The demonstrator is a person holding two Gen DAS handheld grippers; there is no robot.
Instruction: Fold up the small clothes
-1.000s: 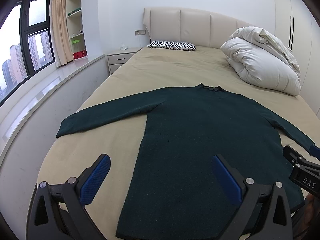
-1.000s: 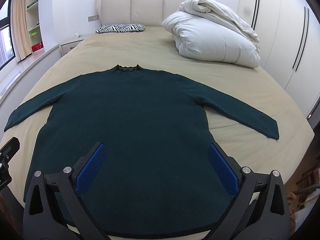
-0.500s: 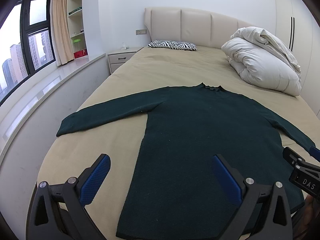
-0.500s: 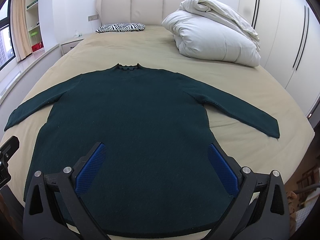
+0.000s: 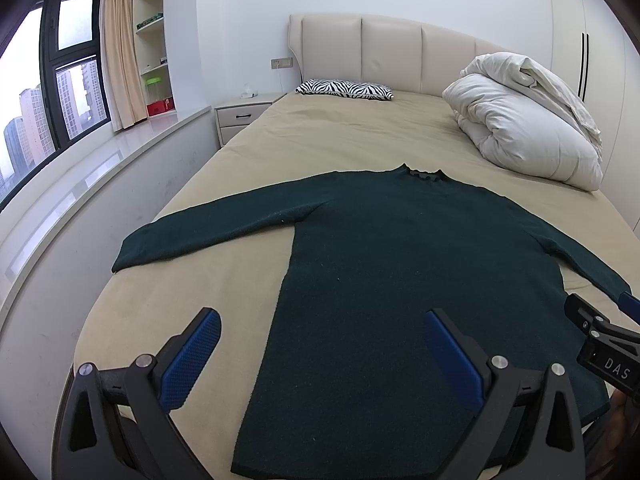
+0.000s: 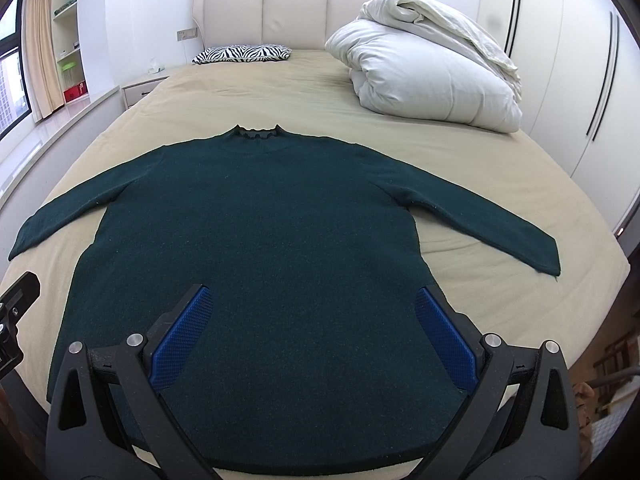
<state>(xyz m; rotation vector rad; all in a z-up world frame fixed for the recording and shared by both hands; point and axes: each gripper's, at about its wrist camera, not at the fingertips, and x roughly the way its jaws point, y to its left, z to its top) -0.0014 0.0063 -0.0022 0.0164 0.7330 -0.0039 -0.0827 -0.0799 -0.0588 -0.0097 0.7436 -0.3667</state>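
Note:
A dark green long-sleeved sweater [image 5: 400,264] [image 6: 256,232] lies flat on the beige bed, both sleeves spread out, its collar toward the headboard. My left gripper [image 5: 320,320] hovers open above the sweater's lower left edge, blue pads wide apart, nothing between them. My right gripper [image 6: 312,300] hangs open over the lower middle of the sweater near the hem. The right gripper's body shows at the right edge of the left wrist view [image 5: 600,344]. The left gripper's body shows at the left edge of the right wrist view [image 6: 12,312].
A rolled white duvet [image 5: 524,120] [image 6: 428,68] sits at the bed's far right. A zebra-print pillow [image 5: 344,89] [image 6: 242,53] lies by the headboard. A nightstand [image 5: 240,116] and a window ledge [image 5: 80,176] run along the left; wardrobe doors [image 6: 580,80] stand on the right.
Both grippers have stayed nearly still and open; the views shift only very slightly. The sweater has not moved.

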